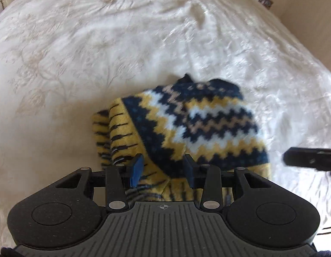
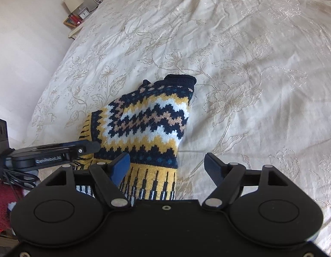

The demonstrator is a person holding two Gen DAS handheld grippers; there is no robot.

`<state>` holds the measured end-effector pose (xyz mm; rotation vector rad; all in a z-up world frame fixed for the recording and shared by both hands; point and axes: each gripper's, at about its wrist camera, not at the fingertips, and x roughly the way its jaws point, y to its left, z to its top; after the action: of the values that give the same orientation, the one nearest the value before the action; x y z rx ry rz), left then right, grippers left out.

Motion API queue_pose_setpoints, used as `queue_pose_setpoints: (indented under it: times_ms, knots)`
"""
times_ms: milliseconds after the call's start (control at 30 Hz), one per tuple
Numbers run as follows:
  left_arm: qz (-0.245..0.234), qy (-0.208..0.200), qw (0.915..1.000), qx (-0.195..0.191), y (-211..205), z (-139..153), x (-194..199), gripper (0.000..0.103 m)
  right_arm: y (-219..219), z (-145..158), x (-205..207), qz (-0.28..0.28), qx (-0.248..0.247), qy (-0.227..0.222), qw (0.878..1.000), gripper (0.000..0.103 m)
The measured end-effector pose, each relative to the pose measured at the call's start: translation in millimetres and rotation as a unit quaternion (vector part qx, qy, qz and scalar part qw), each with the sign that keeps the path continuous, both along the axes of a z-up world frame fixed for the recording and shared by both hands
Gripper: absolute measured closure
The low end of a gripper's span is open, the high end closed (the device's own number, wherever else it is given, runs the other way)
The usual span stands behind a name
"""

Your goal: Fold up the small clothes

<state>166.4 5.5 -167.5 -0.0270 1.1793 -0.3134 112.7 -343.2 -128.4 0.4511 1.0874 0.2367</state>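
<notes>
A small knitted sweater (image 1: 193, 126) with navy, yellow, white and tan zigzags lies folded on the cream bedspread (image 1: 79, 53). It also shows in the right wrist view (image 2: 152, 126), with its navy collar at the far end. My left gripper (image 1: 163, 169) is open, its fingers just above the sweater's near yellow striped hem, holding nothing. My right gripper (image 2: 167, 167) is open and empty over the sweater's hem and right edge. The right gripper's finger shows in the left wrist view (image 1: 309, 160) at the right. The left gripper shows in the right wrist view (image 2: 58, 152) at the left.
The bedspread (image 2: 251, 64) has an embroidered flower pattern and soft wrinkles. A bedside table with a lamp (image 2: 74, 2), clock and books stands at the far left. A red knitted item (image 2: 2, 201) lies at the lower left edge. A wall (image 2: 26, 42) runs along the bed's left side.
</notes>
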Motion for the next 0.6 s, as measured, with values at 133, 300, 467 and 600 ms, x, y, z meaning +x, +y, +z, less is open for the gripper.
queue_pose_setpoints:
  times_ms: [133, 300, 467, 600]
  knots:
    - [0.020, 0.002, 0.9997, -0.011, 23.3, -12.7, -11.6, 0.062, -1.2, 0.1, 5.5, -0.005, -0.006, -0.003, 1.000, 0.024]
    - [0.027, 0.002, 0.9996, -0.011, 26.7, -10.5, -16.2, 0.062, 0.7, -2.6, 25.3, -0.017, -0.013, -0.013, 1.000, 0.020]
    - [0.030, -0.002, 0.9995, -0.008, 21.5, -12.2, -16.6, 0.062, 11.8, -24.5, 51.5, -0.030, -0.045, 0.009, 0.998, 0.020]
    - [0.025, -0.003, 0.9996, -0.008, 22.0, -12.5, -17.1, 0.062, 37.0, -56.2, 68.2, 0.008, -0.129, 0.046, 0.991, 0.015]
